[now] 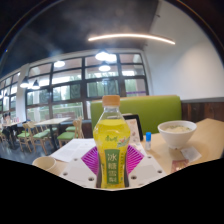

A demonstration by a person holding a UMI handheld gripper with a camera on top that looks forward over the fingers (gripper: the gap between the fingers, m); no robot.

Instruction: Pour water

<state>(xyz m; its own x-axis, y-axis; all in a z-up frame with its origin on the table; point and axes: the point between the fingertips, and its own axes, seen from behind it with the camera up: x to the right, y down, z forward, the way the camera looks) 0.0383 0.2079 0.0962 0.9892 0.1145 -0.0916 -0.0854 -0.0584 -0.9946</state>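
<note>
Cafeteria table (205, 140) with white bowl (177, 131); gripper (111, 165) clamped on yellow-filled bottle (111, 145).

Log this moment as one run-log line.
stage: bottle held | claw: shut on bottle, upright, cap on | bowl: on table, beyond the claw, to one side | pour: not started

Claw (112, 165) fingers apparently clamped on something, raised

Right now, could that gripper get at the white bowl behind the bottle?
Probably not directly. The gripper looks shut on the yellow bottle, so its fingers are occupied. The white bowl sits beyond them, with bare table around it.
</note>
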